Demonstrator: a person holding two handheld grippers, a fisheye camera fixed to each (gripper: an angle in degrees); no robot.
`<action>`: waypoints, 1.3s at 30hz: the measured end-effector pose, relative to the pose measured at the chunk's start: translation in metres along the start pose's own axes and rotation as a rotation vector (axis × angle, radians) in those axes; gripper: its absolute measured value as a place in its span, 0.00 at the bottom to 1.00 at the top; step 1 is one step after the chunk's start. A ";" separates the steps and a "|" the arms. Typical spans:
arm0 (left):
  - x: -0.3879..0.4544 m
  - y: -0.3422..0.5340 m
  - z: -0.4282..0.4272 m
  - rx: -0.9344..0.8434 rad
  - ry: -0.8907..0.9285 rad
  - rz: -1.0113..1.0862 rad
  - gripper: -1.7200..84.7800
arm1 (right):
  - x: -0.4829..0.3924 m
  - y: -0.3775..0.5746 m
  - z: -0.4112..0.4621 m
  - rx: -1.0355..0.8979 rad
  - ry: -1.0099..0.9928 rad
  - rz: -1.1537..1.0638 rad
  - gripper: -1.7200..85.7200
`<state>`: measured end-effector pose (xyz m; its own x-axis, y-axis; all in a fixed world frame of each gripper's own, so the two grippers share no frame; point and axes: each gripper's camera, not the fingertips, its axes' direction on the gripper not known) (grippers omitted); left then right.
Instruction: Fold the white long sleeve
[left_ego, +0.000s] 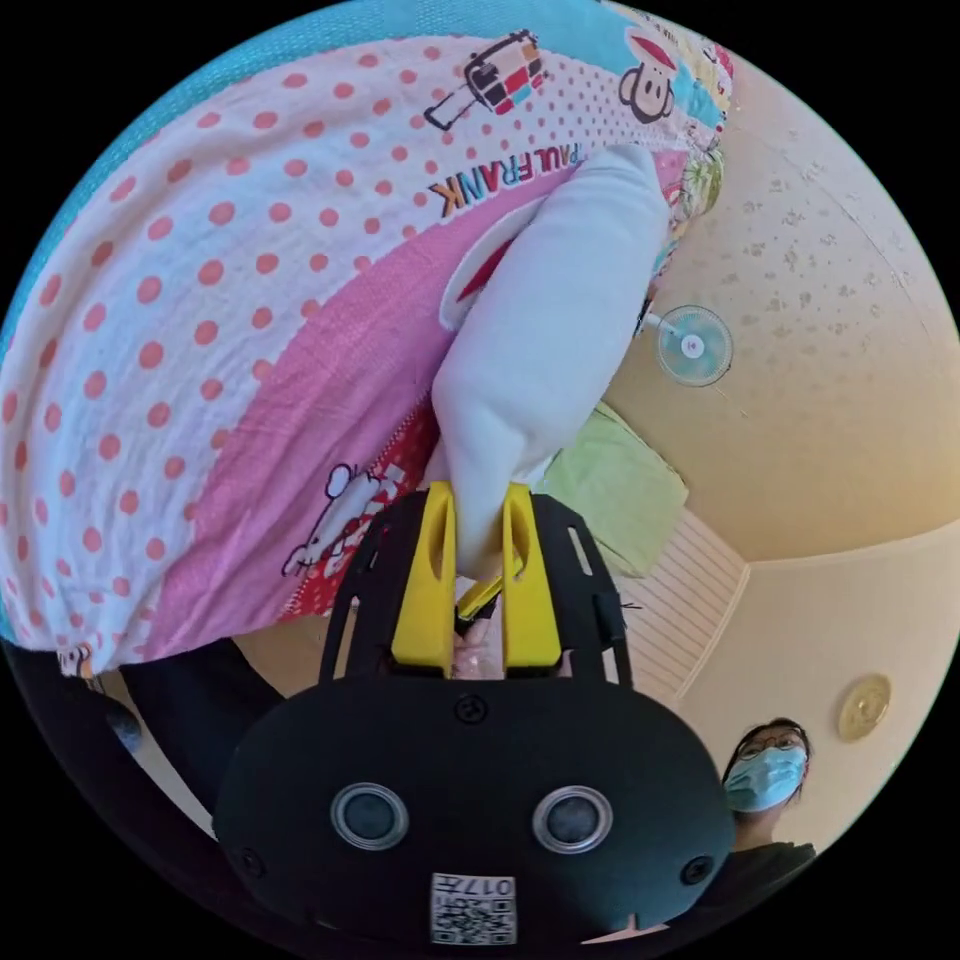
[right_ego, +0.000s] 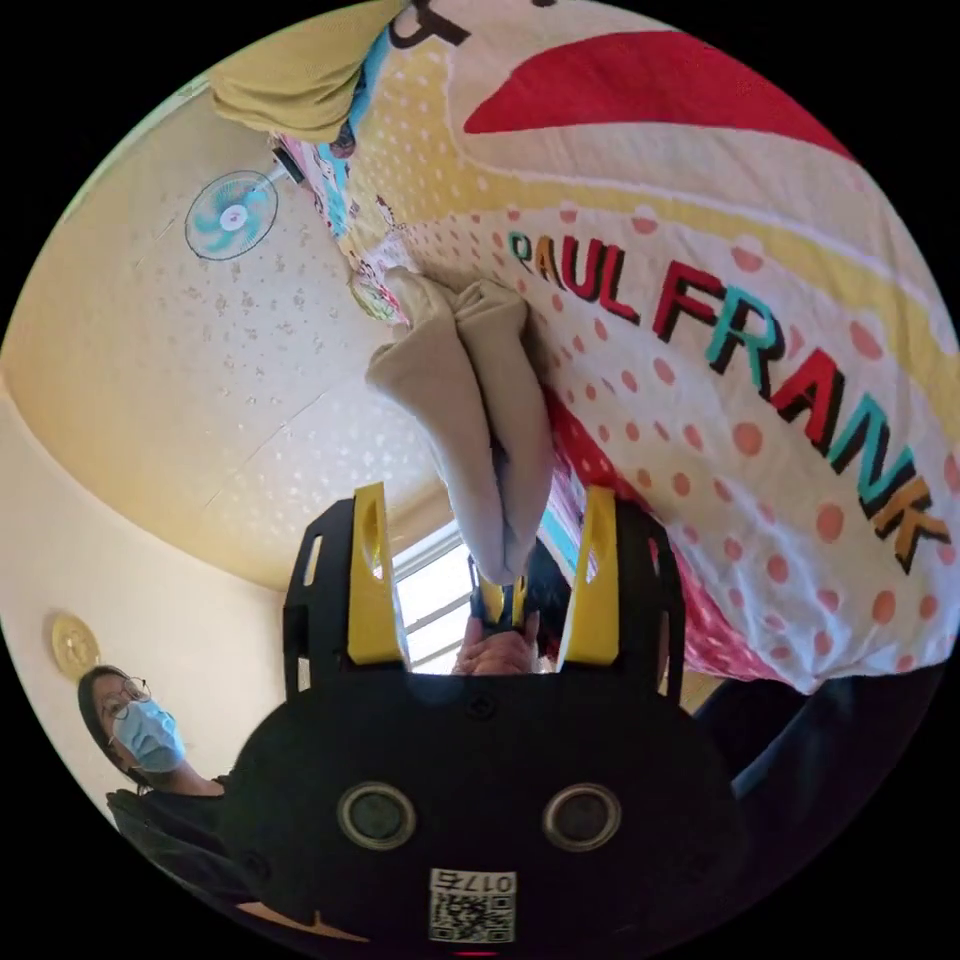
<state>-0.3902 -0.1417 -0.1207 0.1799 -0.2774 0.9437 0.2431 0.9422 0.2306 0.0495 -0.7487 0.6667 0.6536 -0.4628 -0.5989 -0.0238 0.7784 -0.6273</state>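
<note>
White long sleeve (left_ego: 545, 330) is clamped between the narrow jaws of left gripper (left_ego: 478, 560) at frame centre, while right gripper (right_ego: 480, 570) stands wide around its bunched cloth.

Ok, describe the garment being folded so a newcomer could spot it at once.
Start from the big polka-dot cartoon bedspread that covers the bed. Against it hangs the white long sleeve, a bunched length of cloth pinched between the yellow jaws of the left gripper. It is plain white with no print, unlike the busy bedspread and the green cloth beyond it.
</note>
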 end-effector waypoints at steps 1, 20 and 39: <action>0.019 0.006 0.004 -0.036 -0.029 0.042 0.10 | 0.002 -0.003 0.002 0.010 -0.020 0.004 0.31; 0.310 0.097 0.208 -0.528 -0.144 0.625 0.11 | -0.175 -0.065 -0.071 -0.180 -0.415 -0.593 0.18; 0.108 0.041 -0.208 0.180 -0.799 -0.441 0.01 | 0.176 0.182 -0.317 0.338 0.381 0.356 0.03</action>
<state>-0.1624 -0.1720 -0.0582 -0.6198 -0.4686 0.6294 -0.0305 0.8159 0.5775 -0.0793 -0.8227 0.2889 0.3319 -0.2204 -0.9172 0.0911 0.9753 -0.2014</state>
